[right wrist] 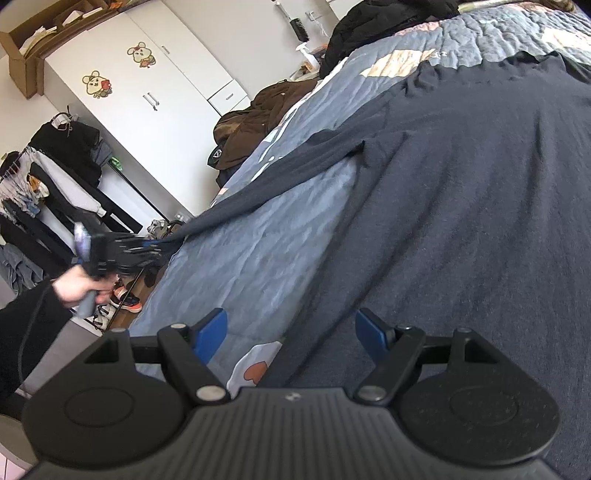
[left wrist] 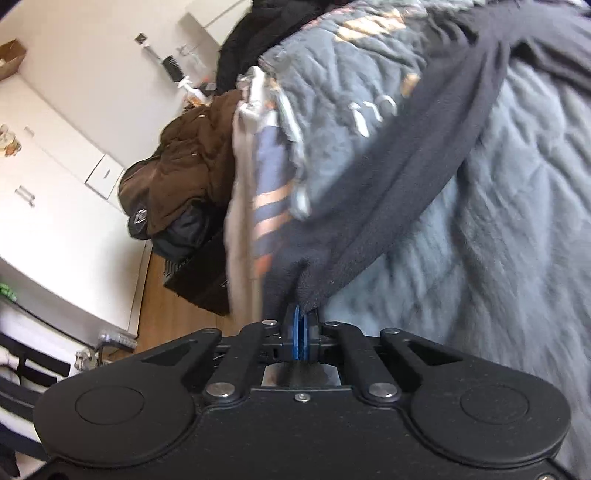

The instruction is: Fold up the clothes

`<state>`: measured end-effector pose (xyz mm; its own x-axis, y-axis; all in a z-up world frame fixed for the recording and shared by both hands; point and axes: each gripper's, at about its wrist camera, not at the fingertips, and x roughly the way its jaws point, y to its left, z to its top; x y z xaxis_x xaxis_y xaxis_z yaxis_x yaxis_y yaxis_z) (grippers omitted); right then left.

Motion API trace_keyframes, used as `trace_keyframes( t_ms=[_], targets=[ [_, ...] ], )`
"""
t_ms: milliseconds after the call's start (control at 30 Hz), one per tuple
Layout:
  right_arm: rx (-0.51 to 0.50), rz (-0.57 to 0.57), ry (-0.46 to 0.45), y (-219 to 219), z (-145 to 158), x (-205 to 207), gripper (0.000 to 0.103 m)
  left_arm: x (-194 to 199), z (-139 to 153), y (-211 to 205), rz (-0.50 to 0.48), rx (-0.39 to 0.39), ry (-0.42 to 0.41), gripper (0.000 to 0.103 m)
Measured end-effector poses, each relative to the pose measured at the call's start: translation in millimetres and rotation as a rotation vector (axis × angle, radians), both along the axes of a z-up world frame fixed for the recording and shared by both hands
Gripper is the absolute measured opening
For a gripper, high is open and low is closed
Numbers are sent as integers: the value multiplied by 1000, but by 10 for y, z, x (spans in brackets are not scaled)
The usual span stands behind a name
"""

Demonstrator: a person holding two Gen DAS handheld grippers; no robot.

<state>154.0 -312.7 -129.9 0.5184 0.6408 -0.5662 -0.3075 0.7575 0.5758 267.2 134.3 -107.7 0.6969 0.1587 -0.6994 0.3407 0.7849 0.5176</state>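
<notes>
A dark navy long-sleeved top (right wrist: pixel 461 206) lies spread on a blue-grey quilted bed cover (right wrist: pixel 258 251). Its left sleeve (right wrist: pixel 280 177) stretches out to the bed's left edge. My left gripper (left wrist: pixel 301 314) is shut on the sleeve's cuff (left wrist: pixel 295 280) and holds it pulled taut off the cover. It also shows in the right wrist view (right wrist: pixel 162 245), blurred, at the bed's edge. My right gripper (right wrist: pixel 291 328) is open and empty, low over the top's lower hem near its left side.
A brown jacket (left wrist: pixel 184 162) lies heaped beside the bed. White wardrobes (right wrist: pixel 147 66) stand along the wall. A clothes rack (right wrist: pixel 55 184) and shoes (right wrist: pixel 127 301) stand on the wooden floor left of the bed. Dark clothing (right wrist: pixel 388 22) is piled at the bed's far end.
</notes>
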Motion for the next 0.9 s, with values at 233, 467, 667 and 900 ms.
trace_keyframes(
  t_ms=[233,467,667,900],
  targets=[
    [21,20,-10,26,70,-29,76,-248,-140,-125,-18,29,203,6],
    [35,10,-29,-19,136,-30,76,-300,135,-253,-44,-223,231,25],
    [15,-49,-49,-194,164,23,76,447,660,-950,-99,-422,25,50],
    [15,-88,-113,-419,302,122,76,1768,483,-2230,-193,-435,31,49]
  ],
)
